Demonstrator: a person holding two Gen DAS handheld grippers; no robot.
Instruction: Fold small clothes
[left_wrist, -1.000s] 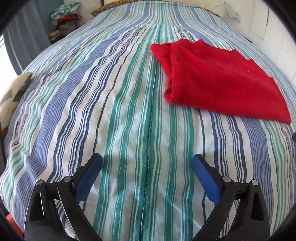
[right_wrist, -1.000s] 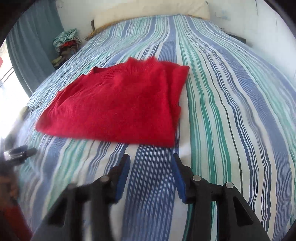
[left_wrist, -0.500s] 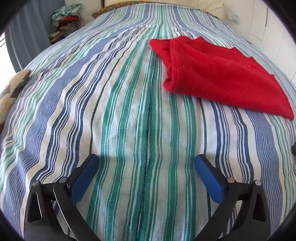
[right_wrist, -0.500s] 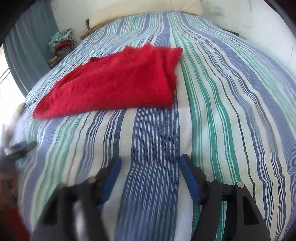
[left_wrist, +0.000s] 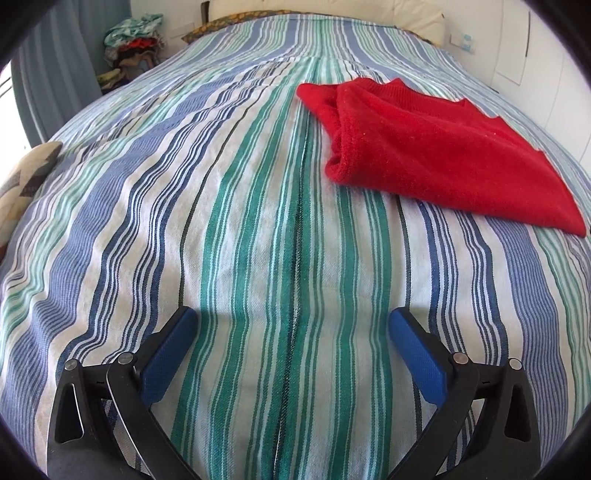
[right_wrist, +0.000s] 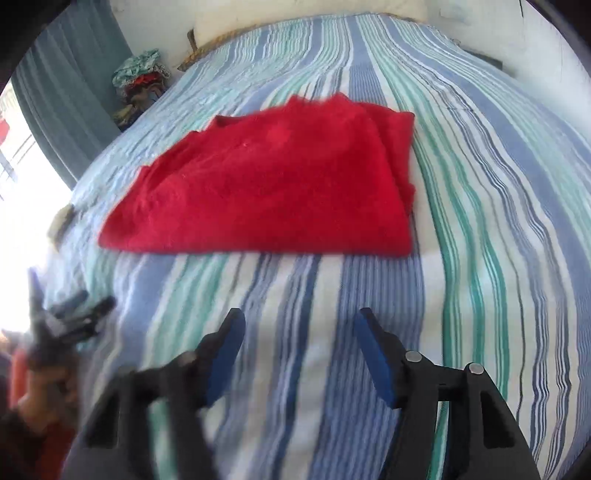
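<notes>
A red knitted garment (left_wrist: 436, 155) lies folded flat on the striped bedspread (left_wrist: 229, 206), at the upper right of the left wrist view. It fills the middle of the right wrist view (right_wrist: 273, 188). My left gripper (left_wrist: 291, 325) is open and empty, low over the bedspread, well short and left of the garment. My right gripper (right_wrist: 299, 325) is open and empty, a short way in front of the garment's near edge. The left gripper also shows blurred at the left edge of the right wrist view (right_wrist: 70, 321).
A pile of clothes (left_wrist: 133, 40) sits beyond the bed's far left corner by a blue curtain (left_wrist: 55, 74). Pillows (left_wrist: 332, 7) lie at the headboard. A patterned cushion (left_wrist: 26, 177) is at the bed's left edge. A white wall (left_wrist: 535, 55) runs along the right.
The right gripper has opened wider and swung, so the garment sits more central and nearer in its view. The left gripper has shifted slightly; the garment has not moved on the bed.
</notes>
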